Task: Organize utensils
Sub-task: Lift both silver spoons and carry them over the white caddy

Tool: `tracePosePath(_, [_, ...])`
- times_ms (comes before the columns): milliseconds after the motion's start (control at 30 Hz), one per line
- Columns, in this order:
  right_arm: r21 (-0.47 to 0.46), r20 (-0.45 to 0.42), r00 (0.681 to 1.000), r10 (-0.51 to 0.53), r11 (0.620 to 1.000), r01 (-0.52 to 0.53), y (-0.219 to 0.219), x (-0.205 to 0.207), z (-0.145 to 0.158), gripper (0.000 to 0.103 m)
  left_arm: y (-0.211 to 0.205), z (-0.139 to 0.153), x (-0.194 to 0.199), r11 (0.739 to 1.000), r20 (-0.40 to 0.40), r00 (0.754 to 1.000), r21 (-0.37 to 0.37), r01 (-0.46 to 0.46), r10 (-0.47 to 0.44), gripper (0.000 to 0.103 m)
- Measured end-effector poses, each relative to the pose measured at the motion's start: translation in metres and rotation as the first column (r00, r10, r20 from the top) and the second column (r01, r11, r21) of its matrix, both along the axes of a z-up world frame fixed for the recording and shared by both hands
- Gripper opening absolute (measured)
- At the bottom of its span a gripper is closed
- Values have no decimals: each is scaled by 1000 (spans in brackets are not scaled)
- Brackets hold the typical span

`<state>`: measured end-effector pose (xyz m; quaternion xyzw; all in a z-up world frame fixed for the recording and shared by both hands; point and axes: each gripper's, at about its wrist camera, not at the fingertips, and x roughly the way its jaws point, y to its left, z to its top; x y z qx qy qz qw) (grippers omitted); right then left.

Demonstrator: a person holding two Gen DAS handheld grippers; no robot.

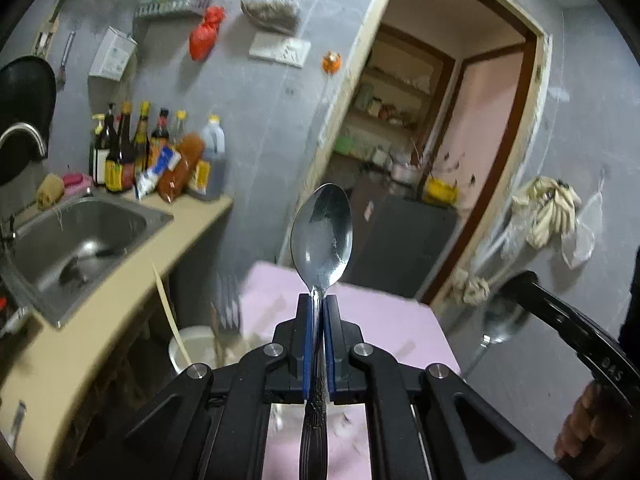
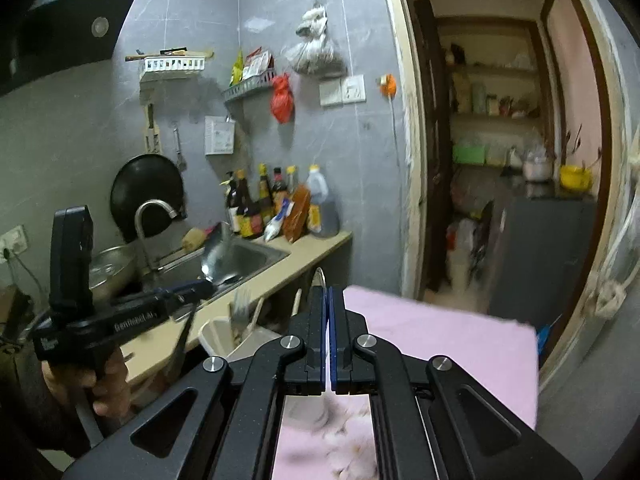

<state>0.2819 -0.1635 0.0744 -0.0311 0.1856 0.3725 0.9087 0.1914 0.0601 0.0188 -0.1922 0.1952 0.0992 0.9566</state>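
Left fingers (image 1: pixel 307 332) pinching spoon (image 1: pixel 322 236) neck, bowl upright beyond tips, right fingers (image 2: pixel 318 320) pressed together

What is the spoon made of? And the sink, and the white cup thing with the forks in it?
The spoon looks like shiny polished metal, probably steel: its bowl mirrors the room. The sink looks like duller brushed steel, grey with soft glints. The white holder seems to be plastic, matte and plain, though blur makes that a guess.
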Motion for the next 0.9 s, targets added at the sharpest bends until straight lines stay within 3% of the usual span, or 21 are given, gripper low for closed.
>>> tracePosePath(300, [-60,129,981,-144,987,152,38,14,11,2,62,-13,24,994,119,991,-97,-45,57,6])
tracePosePath(433, [-74,124,979,-160,983,170,51,14,2,2,72,-32,30,990,121,991,-136,-44,61,6])
tracePosePath(600, [-109,132,977,-166,977,181,64,10,-14,2,72,-51,33,991,127,989,-122,-62,78,6])
tracePosePath(900, [-130,141,976,-168,974,187,72,10,-27,2,68,-54,32,990,182,974,-59,-127,136,6])
